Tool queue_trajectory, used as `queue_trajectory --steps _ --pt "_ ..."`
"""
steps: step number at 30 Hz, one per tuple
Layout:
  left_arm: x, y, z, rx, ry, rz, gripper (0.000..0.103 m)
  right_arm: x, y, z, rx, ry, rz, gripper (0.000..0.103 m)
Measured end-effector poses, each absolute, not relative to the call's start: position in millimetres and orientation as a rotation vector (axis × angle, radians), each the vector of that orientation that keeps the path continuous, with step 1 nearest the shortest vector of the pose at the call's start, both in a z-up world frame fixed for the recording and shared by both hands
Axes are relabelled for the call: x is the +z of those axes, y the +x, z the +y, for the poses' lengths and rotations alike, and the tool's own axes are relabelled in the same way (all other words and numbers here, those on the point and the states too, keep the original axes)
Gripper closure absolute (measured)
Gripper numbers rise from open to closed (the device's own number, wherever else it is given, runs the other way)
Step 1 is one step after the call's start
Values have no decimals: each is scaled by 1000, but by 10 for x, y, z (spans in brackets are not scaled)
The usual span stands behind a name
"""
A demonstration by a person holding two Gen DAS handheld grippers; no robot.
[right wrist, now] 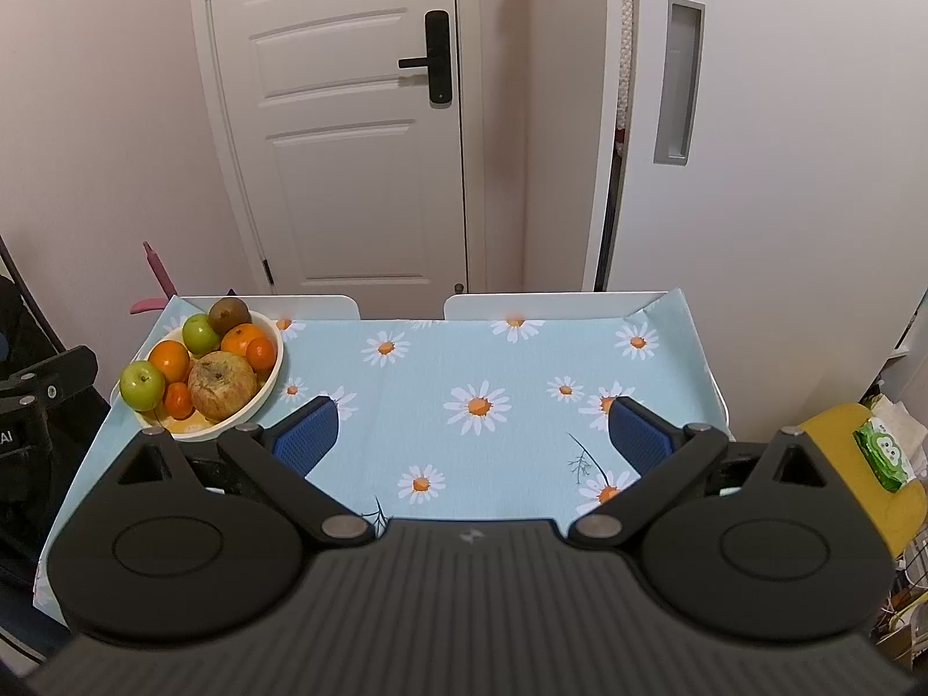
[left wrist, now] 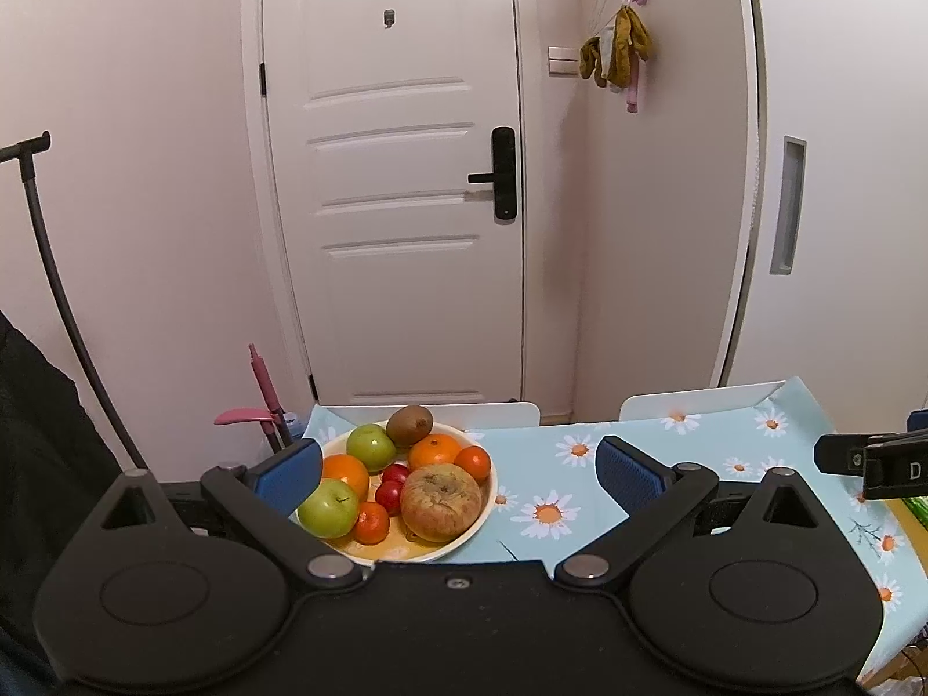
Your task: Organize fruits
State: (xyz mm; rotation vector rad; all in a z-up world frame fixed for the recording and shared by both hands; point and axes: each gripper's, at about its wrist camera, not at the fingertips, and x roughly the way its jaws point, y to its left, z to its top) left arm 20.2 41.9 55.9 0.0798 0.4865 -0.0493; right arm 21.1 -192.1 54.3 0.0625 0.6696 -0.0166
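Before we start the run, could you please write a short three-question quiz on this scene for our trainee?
1. True or false: the left gripper is shut on a fruit.
2. Which fruit sits at the far rim of the bowl? A kiwi, B banana, C lemon.
3. How many green apples are in the bowl?

Key
1. False; both it and the right gripper are open and empty.
2. A, the kiwi.
3. Two.

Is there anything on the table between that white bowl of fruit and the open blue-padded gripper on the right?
Nothing: in the right wrist view only bare daisy-print blue tablecloth lies between the round white fruit bowl and the right gripper.
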Motion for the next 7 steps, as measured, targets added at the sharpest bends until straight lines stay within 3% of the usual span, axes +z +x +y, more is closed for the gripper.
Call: queue_trajectory --steps 7 --pt "560 198 412 -52 85 478 1 543 211 -1923 -17 62 670 0"
